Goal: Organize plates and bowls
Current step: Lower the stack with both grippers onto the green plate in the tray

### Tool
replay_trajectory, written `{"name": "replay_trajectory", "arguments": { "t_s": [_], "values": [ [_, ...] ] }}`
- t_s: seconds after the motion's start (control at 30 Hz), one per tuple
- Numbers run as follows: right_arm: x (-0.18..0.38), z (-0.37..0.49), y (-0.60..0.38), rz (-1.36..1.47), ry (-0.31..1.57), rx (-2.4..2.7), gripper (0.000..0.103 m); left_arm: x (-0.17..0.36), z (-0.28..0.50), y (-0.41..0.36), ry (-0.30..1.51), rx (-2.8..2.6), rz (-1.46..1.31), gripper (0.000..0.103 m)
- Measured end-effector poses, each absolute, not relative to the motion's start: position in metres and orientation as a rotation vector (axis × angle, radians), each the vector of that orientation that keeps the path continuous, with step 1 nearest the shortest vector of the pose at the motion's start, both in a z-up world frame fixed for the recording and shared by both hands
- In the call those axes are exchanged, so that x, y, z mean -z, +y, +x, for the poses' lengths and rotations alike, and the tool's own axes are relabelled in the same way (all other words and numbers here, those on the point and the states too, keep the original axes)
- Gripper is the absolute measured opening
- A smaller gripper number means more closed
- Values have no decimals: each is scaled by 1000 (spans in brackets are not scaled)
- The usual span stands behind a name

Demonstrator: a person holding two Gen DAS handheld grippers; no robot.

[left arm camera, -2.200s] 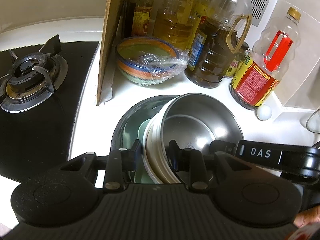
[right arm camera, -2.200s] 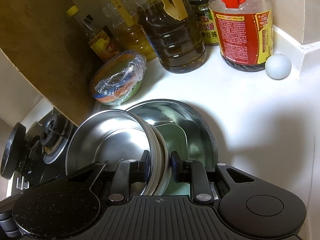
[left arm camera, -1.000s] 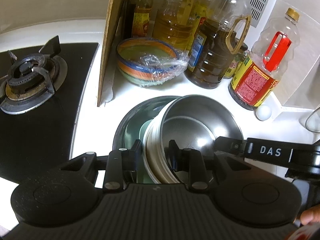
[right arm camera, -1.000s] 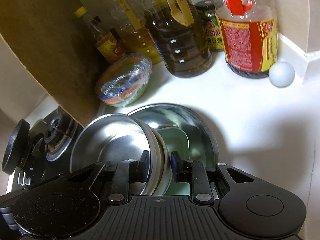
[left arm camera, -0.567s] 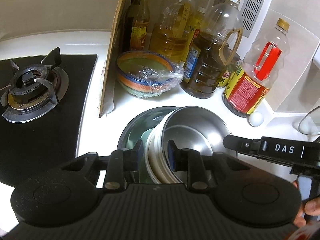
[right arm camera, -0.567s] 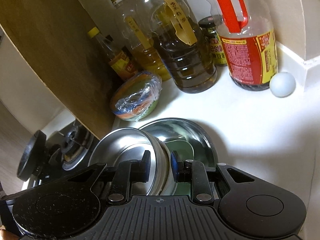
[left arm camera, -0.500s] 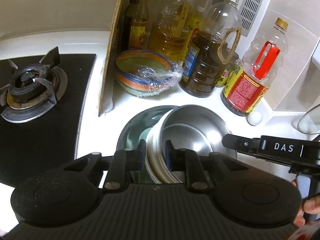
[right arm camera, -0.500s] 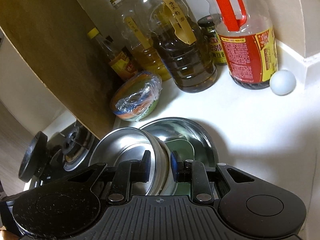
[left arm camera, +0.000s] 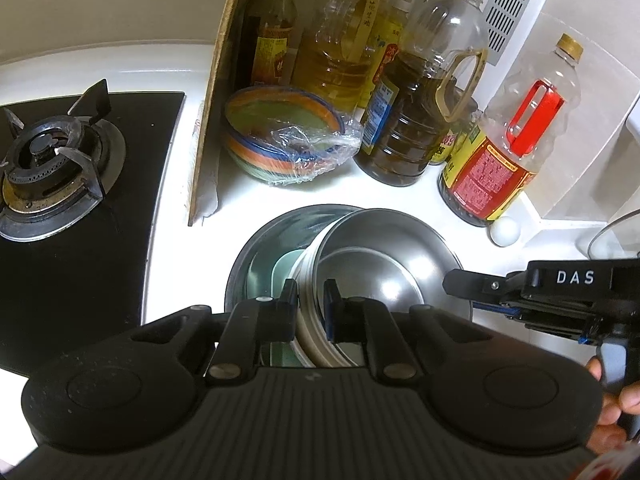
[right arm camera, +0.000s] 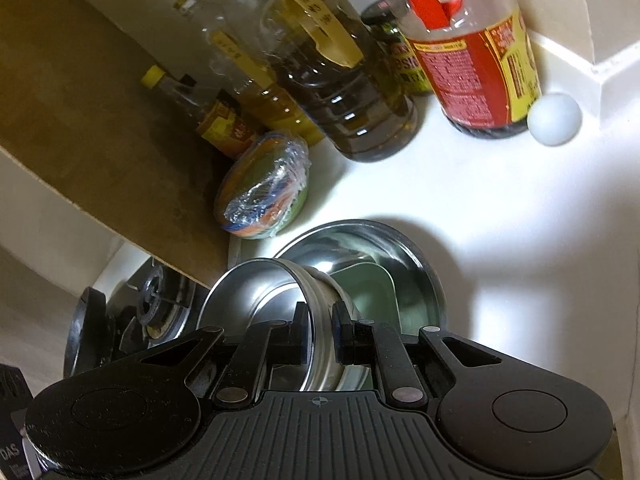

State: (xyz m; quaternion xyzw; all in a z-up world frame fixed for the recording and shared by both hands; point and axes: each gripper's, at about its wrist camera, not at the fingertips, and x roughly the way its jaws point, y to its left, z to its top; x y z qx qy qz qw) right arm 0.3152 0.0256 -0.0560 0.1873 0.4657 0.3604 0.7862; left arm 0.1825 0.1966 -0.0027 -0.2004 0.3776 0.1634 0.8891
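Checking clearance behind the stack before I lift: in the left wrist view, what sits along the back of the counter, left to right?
Gas burner → upright wooden board → plastic-wrapped striped bowl → dark oil jug → red-handled bottle → white egg.

Home kitchen: black glass gas hob with iron burner grate [left arm camera: 48,160], white countertop [left arm camera: 400,196], clear plastic cooking-oil bottles [left arm camera: 412,120], red-labelled sauce bottle [right arm camera: 476,56], cling-wrapped striped ceramic bowl [left arm camera: 280,140], stacked stainless steel bowls [left arm camera: 384,264].

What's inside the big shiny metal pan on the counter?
Inside the big metal pan lies a pale green dish. The tilted steel bowl and white bowls hide the rest.
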Motion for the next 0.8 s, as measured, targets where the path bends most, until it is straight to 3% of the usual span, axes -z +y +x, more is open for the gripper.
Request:
{"name": "replay_trajectory", "arguments": {
  "t_s": [0.8],
  "values": [
    [54, 314, 29, 428, 1036, -717, 13, 3, 186, 196, 796, -296, -345, 13]
  ]
}}
